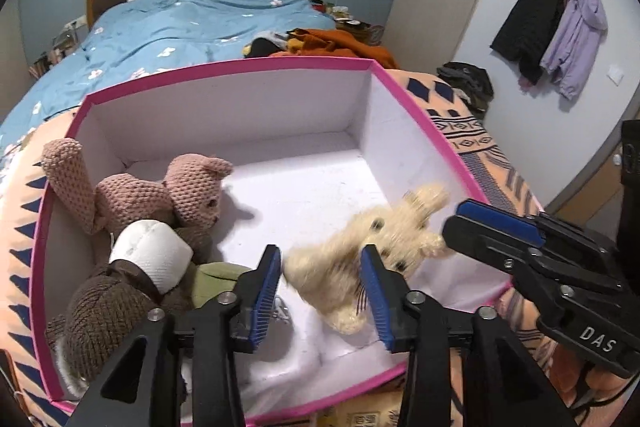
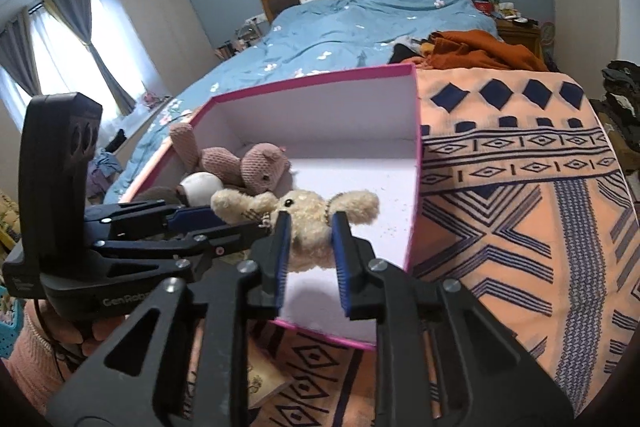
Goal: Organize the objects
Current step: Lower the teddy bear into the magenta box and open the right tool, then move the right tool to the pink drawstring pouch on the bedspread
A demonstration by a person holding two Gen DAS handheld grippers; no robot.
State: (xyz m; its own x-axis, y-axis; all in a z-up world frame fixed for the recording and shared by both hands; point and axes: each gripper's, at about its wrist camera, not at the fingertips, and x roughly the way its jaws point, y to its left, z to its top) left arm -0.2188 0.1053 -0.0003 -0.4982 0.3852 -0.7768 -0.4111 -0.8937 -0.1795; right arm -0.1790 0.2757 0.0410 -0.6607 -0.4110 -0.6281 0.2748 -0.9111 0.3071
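The right gripper point(image 2: 308, 227) clamps the cream plush toy point(image 2: 304, 223) above the pink-rimmed box point(image 2: 416, 131). The left gripper point(image 1: 320, 267) stands open alongside, grasping nothing.

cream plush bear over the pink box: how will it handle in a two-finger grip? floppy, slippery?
The cream plush bear looks soft and floppy: its arms splay sideways past the right gripper, whose pads press its body. Probably light for its size, being fuzzy stuffed fabric. Slip seems unlikely against the ribbed pads, but the body may squash and sag. It hangs above the pink box.
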